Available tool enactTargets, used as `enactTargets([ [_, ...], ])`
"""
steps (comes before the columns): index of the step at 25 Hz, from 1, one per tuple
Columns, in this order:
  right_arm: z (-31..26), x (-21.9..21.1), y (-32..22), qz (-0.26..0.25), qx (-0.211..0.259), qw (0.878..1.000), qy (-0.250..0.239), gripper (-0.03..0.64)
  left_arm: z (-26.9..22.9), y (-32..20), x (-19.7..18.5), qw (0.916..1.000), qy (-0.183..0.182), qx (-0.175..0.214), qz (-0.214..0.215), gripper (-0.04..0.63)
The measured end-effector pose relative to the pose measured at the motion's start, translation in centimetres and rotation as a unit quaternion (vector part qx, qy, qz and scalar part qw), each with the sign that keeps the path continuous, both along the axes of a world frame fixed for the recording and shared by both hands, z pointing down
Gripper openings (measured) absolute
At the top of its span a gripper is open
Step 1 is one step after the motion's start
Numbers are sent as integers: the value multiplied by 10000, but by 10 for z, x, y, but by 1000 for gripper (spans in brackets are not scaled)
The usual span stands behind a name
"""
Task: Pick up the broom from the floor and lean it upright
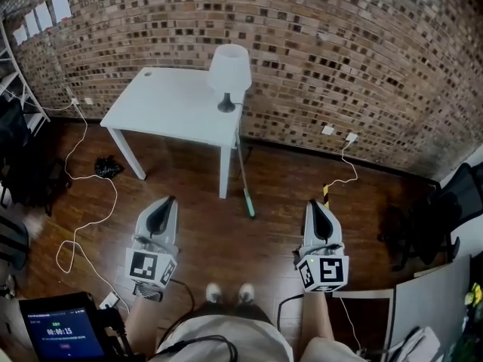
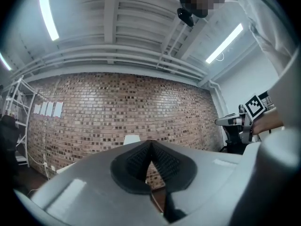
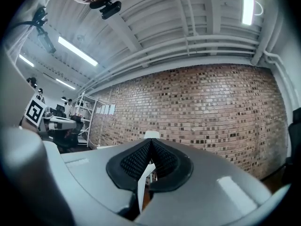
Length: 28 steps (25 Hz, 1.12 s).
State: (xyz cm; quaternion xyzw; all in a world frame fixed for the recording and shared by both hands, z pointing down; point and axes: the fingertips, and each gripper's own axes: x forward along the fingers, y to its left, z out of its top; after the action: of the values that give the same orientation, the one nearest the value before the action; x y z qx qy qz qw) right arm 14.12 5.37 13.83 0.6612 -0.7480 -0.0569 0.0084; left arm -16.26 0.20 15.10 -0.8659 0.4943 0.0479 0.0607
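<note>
Item: broom (image 1: 244, 173), a thin pale handle with a green lower end.
Pose: standing nearly upright with a slight tilt, green end down.
Foot: the green end rests on the dark wooden floor (image 1: 196, 228).
Top: the handle leans against the right-hand near corner of the white surface (image 1: 170, 104), just beside its leg.

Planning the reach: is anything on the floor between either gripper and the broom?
Nothing visible does. Bare wood floor lies between the broom, which is by the white table's front corner leg, and both the left gripper and the right gripper.
</note>
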Motion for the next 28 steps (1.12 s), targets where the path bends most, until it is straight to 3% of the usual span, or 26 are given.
enactTargets([
  [10, 24, -11, 18, 104, -105, 9999, 45, 14, 41, 22, 6, 9992, -125, -339, 162, 0],
  [17, 26, 4, 57, 84, -128, 9999, -68, 14, 43, 58, 34, 9988, -272, -324, 250, 0],
  [23, 25, 27, 116, -46, -78, 9994, -330, 13, 49, 126, 81, 9980, -336, -423, 330, 0],
  [28, 32, 52, 186, -323, -169, 9991, -208, 14, 59, 201, 127, 9973, -354, -562, 327, 0],
])
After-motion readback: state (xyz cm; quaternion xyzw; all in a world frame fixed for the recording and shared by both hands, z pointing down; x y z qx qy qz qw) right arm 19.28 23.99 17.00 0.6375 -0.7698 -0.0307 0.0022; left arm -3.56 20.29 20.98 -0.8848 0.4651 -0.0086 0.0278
